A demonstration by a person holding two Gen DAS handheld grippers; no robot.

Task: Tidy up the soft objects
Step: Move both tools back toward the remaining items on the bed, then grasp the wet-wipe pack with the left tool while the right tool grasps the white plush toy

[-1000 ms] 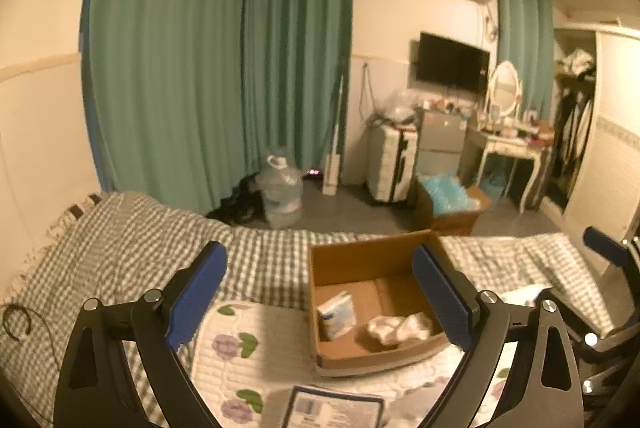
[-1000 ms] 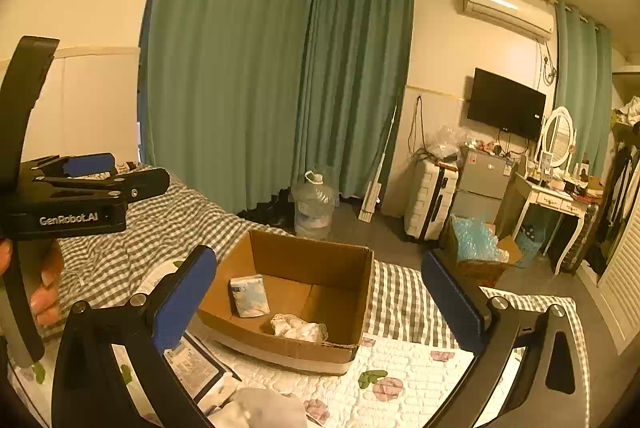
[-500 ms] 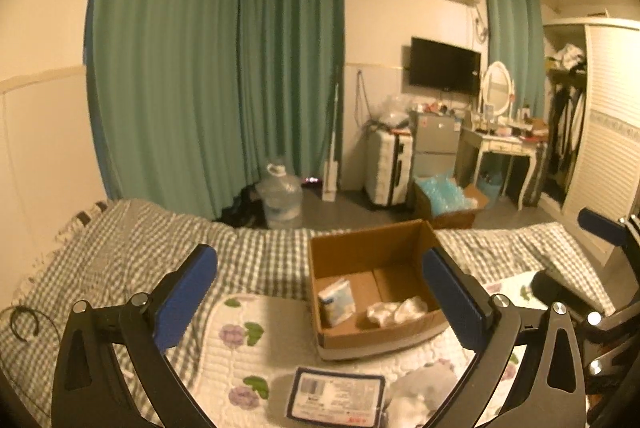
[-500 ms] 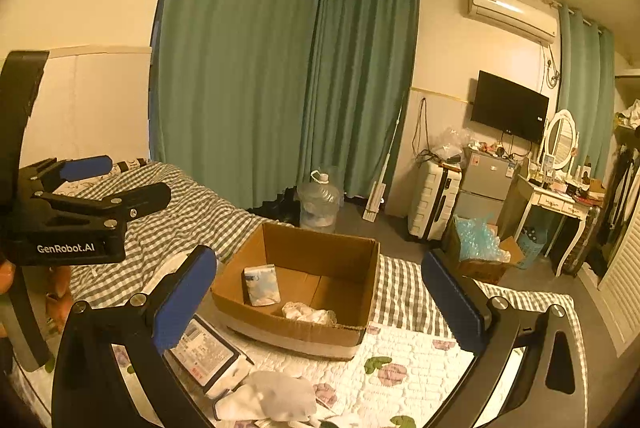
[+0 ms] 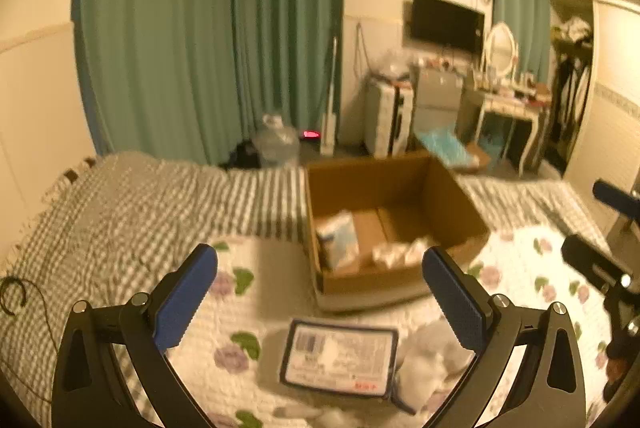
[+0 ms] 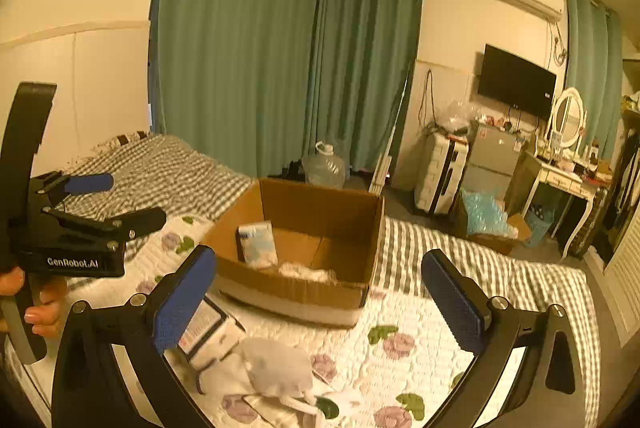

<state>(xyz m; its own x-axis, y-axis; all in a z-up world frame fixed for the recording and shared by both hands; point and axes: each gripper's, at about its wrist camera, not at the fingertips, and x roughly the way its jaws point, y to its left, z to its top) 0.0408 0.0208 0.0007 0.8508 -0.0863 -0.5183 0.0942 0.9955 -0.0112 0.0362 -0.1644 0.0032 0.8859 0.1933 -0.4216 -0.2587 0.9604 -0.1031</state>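
Below my left hand-held gripper (image 5: 320,292), wide open and empty, the labelled wipes pack (image 5: 340,358) now lies nearer than before, cardboard box (image 5: 394,228) beyond. From the right, my empty, spread right hand-held gripper (image 6: 320,292) has dropped over the white cloth (image 6: 276,368): the next pick, I judge.

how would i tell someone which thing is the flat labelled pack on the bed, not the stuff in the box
Find the open cardboard box on the floral quilt. On the quilt outside the box lies the flat pack, beside a white soft bundle. It alone has a dark border and a barcoded label.
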